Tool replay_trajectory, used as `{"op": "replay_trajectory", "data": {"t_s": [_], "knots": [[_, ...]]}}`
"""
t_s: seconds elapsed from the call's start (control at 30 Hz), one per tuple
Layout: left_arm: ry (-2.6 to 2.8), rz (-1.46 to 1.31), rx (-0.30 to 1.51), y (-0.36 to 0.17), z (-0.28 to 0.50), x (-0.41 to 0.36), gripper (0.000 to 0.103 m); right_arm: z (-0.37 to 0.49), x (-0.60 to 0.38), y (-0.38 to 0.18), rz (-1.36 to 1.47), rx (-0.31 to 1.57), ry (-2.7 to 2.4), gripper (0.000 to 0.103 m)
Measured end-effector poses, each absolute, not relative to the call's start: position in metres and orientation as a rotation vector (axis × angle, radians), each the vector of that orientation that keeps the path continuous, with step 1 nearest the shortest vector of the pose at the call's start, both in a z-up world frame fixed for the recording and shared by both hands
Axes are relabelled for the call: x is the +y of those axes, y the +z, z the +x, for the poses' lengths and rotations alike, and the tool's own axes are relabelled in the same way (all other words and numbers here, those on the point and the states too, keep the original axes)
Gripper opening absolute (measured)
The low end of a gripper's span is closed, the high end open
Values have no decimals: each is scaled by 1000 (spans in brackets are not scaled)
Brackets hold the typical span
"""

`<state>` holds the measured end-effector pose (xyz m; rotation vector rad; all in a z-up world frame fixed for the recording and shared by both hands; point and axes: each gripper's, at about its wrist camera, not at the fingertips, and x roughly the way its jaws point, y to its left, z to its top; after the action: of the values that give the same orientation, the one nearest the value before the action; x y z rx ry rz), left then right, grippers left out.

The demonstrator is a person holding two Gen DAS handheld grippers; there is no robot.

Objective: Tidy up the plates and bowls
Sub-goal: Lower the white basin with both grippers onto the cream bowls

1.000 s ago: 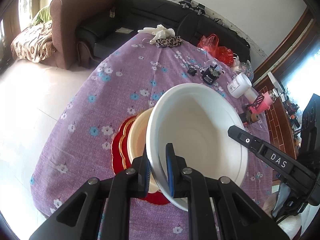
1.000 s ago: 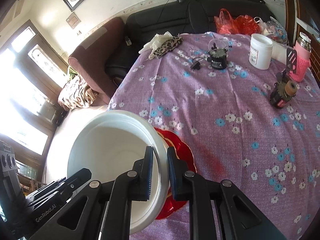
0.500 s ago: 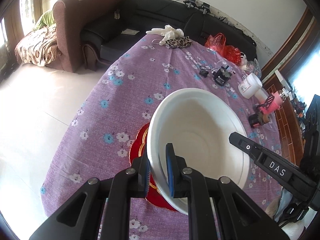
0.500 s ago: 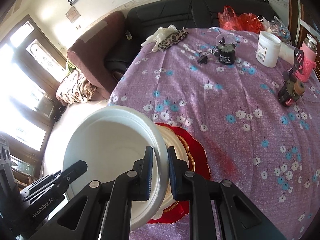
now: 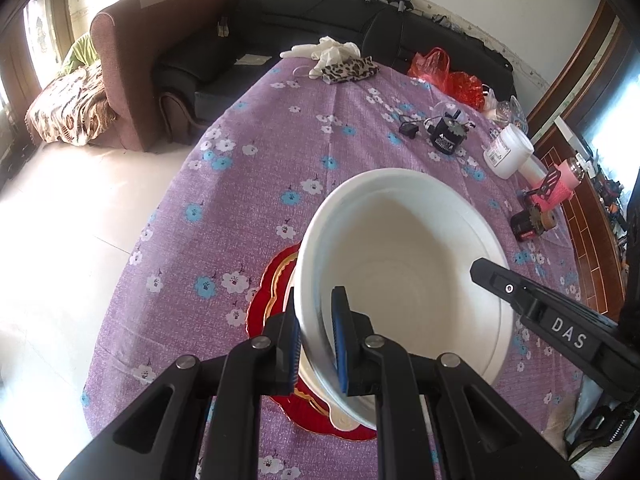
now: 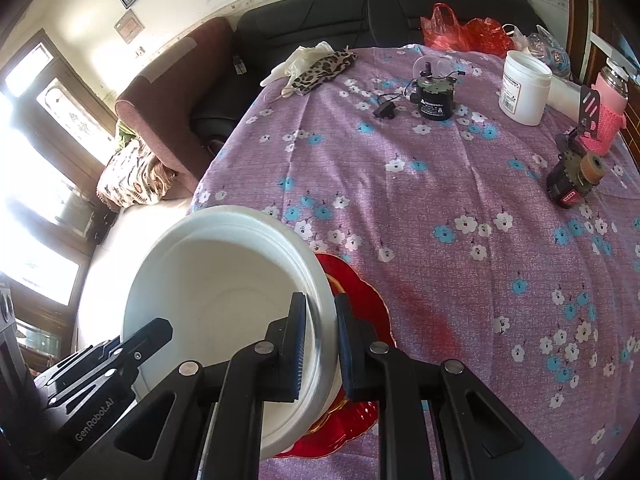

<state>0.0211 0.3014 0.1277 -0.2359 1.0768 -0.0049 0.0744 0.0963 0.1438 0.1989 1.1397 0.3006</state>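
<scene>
A large white bowl [image 5: 404, 264] [image 6: 224, 280] is held from both sides over a red plate with a gold scalloped rim [image 5: 272, 280] [image 6: 364, 300]. A cream dish [image 5: 340, 420] lies on that plate, mostly hidden under the bowl. My left gripper [image 5: 318, 340] is shut on the bowl's near left rim. My right gripper [image 6: 320, 344] is shut on the opposite rim. Each gripper also shows as a black arm in the other's view. The bowl sits low over the stack; whether it touches the cream dish I cannot tell.
The table wears a purple floral cloth [image 6: 440, 200]. At its far side stand a black motor [image 6: 434, 96], a white jar [image 6: 524, 88], a pink bottle [image 6: 608, 108], a small black-and-red tool [image 6: 572, 180] and red bags [image 6: 464, 32]. Gloves and a leopard-print pouch [image 6: 320, 68] lie at the back edge.
Both grippers have sunk with the white bowl, bringing it down over the red plate and cream dish. Less of the cream dish shows now.
</scene>
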Motion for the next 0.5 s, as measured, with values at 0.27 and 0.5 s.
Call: {"op": "replay_trajectory", "data": {"t_s": [0.27,0.5], "knots": [[9,-233,1088,122,25,303,13,77,99,139,196,1152,308,16],[21,-236,1099,118,24,307,13,79,104,136,189,1161,321,16]]}}
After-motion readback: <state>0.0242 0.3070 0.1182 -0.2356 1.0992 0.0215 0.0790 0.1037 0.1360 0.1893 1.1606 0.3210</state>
